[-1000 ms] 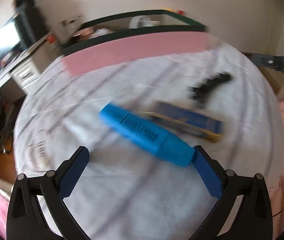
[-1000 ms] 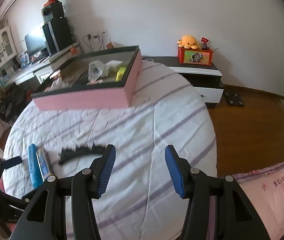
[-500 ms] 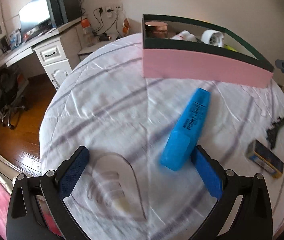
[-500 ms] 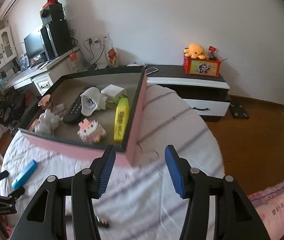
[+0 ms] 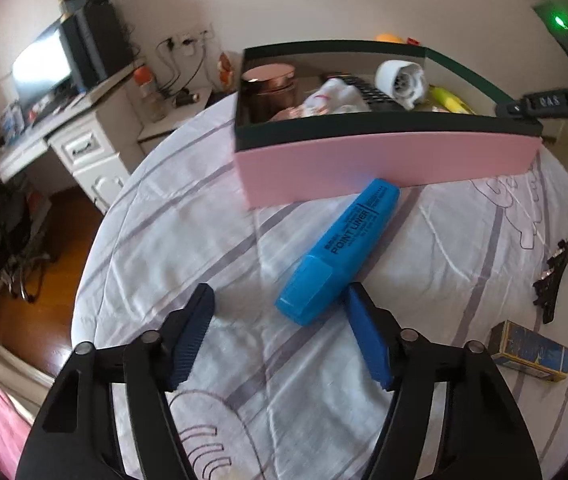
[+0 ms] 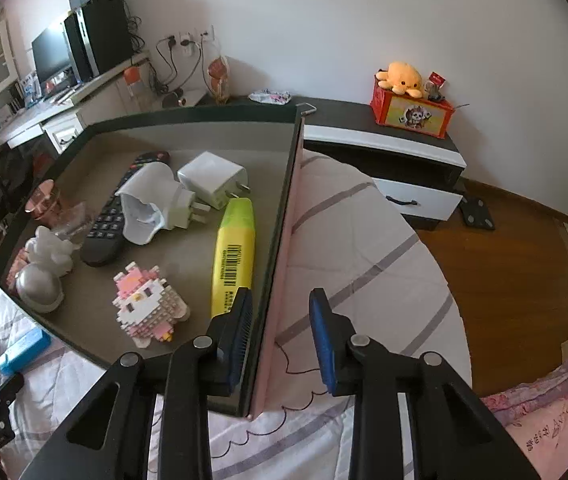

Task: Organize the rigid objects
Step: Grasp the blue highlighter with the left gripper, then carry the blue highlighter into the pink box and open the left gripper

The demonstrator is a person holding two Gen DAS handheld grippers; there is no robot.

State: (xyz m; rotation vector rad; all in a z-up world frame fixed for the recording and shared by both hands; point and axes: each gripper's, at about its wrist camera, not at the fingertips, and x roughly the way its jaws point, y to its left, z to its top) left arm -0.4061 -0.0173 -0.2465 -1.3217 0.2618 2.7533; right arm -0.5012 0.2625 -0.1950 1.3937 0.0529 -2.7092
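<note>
Step in hand: the left gripper is coming to pick up the blue highlighter, while the right gripper takes hold of the wall of the pink box, probably to steady it.
Left gripper state: its jaws are closing. The cap end of the highlighter lies between them and touches the right pad; the left pad is apart from it, so nothing is held yet.
Right gripper state: its jaws are closing astride the box wall, one finger inside the box, one outside. I cannot see a firm press on the wall.
Highlighter, place: on the white bedsheet, running away from the left gripper and to its right; the far end lies at the box front.
Next move: I judge the left gripper must centre on the cap end, finish closing, then lift it over the wall into the box.
Other things: a black hair clip and a small blue carton wait far to the right of the left gripper.
</note>
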